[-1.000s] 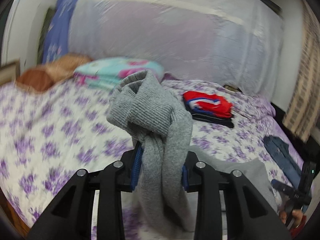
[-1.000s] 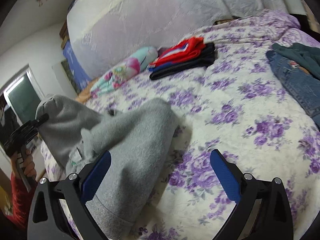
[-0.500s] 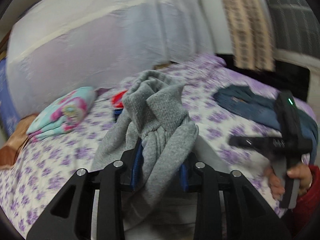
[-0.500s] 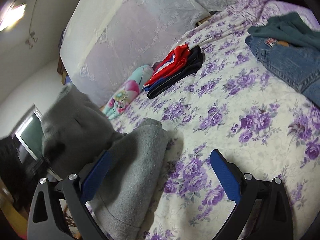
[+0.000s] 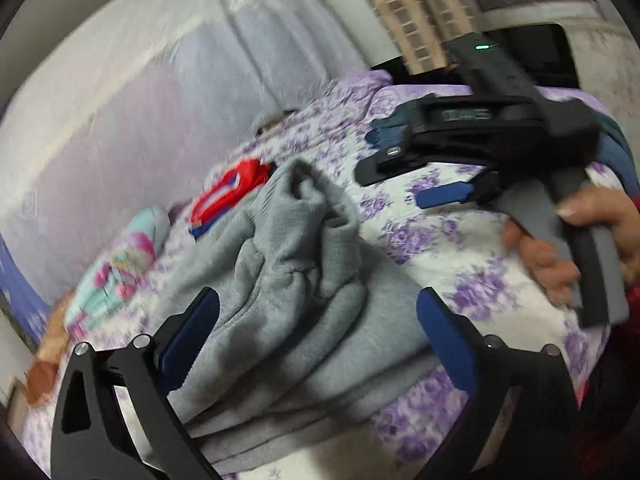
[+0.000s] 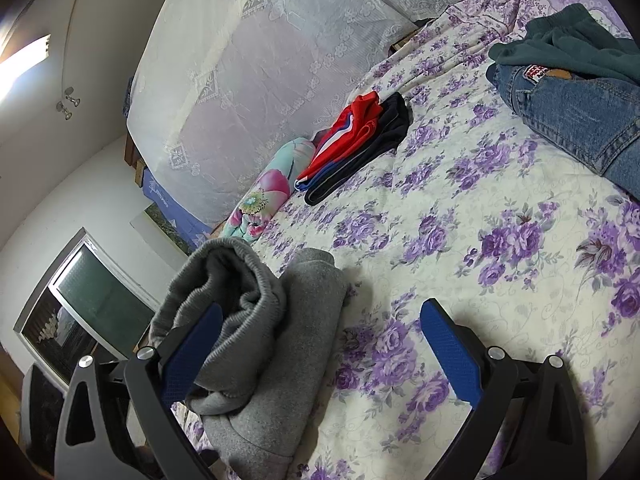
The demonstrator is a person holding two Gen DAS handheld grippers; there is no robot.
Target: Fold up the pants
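The grey pants (image 5: 288, 280) lie on the purple-flowered bedsheet (image 5: 452, 248), a bunched end with the elastic waistband piled on the flat folded part. My left gripper (image 5: 316, 300) straddles that bunched cloth, its jaws opening wide, and the blue pads stand clear of the fabric. In the right wrist view the same grey pants (image 6: 272, 320) sit at the lower left, by the left finger of my right gripper (image 6: 320, 312), which is open over bare sheet. The left wrist view also shows my right gripper (image 5: 400, 182), held by a person's hand (image 5: 580, 232).
A folded red and black clothes stack (image 6: 352, 148) and a floral pillow (image 6: 268, 188) lie at the far side by the lace net (image 6: 260, 60). Blue jeans (image 6: 572, 112) and a dark green garment (image 6: 568, 48) lie at the right. The bed edge runs along the left.
My left gripper swung right and down with the hanging grey pants, then opened; the bunched cloth now rests on the folded part. The right gripper rolled slightly and stayed open.
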